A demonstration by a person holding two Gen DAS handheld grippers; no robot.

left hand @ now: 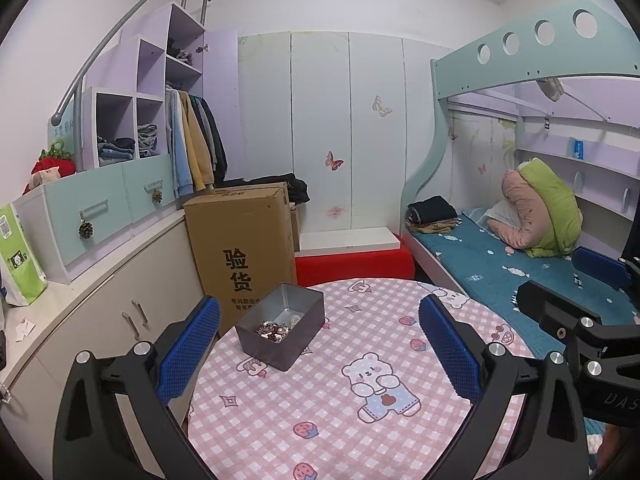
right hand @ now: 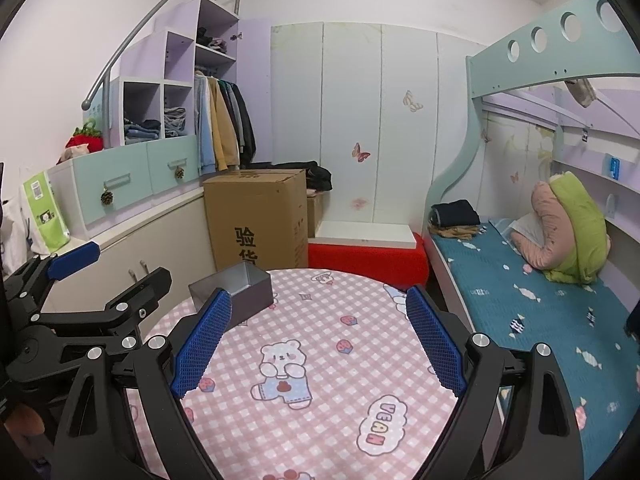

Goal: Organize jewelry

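We see a round tabletop (left hand: 360,420) under a pink checked cloth printed with bears and strawberries. On it, toward eleven o'clock in the left wrist view, stands an open grey metal tin (left hand: 280,326), rectangular and lidless. Inside the tin, a small heap of jewelry (left hand: 274,329) lies on the floor of the box, bunched toward its near left corner; we make out shiny beads and dark red bits, and a pale round piece just behind them, but the single pieces are too small to tell apart. The rest of the tin's floor is bare metal.

Our left hand-held gripper (left hand: 320,344) hangs above the cloth with its blue-padded fingers spread wide and nothing between them; the tin sits just beyond the left finger, apart from it. Our right hand-held gripper (right hand: 318,338) is likewise wide open and empty, over the middle of the tabletop, with the tin at about eleven o'clock from it, partly hidden behind its left pad.

Beyond the tabletop at twelve o'clock stands a closed cardboard box (left hand: 242,240) with printed characters, dark clothing on top of it. At ten o'clock open shelf cubbies (left hand: 124,128) hold folded jeans and other clothes. At three o'clock lies a bed (left hand: 500,264) with a folded stack of clothes.
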